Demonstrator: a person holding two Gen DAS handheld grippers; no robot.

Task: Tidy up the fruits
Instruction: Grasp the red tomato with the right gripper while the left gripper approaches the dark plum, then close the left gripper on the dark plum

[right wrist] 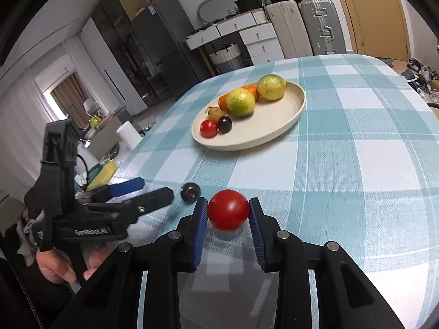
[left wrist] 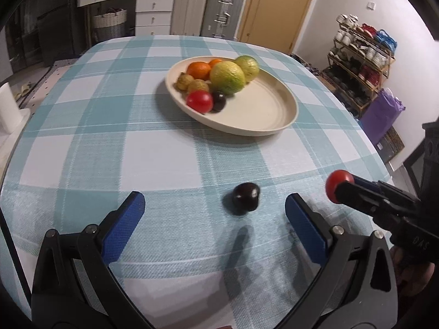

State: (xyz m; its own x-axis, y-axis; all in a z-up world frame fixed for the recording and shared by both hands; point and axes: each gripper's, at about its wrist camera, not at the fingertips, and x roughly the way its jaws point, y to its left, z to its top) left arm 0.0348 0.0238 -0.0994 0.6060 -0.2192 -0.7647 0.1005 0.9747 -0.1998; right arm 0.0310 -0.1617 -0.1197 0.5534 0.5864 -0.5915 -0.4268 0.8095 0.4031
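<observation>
A cream plate (left wrist: 277,109) (right wrist: 290,109) on the checked tablecloth holds two green-yellow fruits (left wrist: 227,77), oranges (left wrist: 199,70), small brown fruits, a red tomato (left wrist: 199,101) and a dark plum (left wrist: 219,101). Another dark plum (left wrist: 245,198) (right wrist: 190,191) lies on the cloth, just ahead of my left gripper (left wrist: 215,205), which is open and empty. My right gripper (right wrist: 228,210) is shut on a red tomato (right wrist: 228,210) (left wrist: 338,189) and holds it just above the cloth, to the right of the plum.
The table's near edge runs under both grippers. A paper towel roll (right wrist: 129,135) stands off the table's left side. Drawers, suitcases (left wrist: 208,11) and a door stand behind the table; a shoe rack (left wrist: 359,54) and purple bag stand at the right.
</observation>
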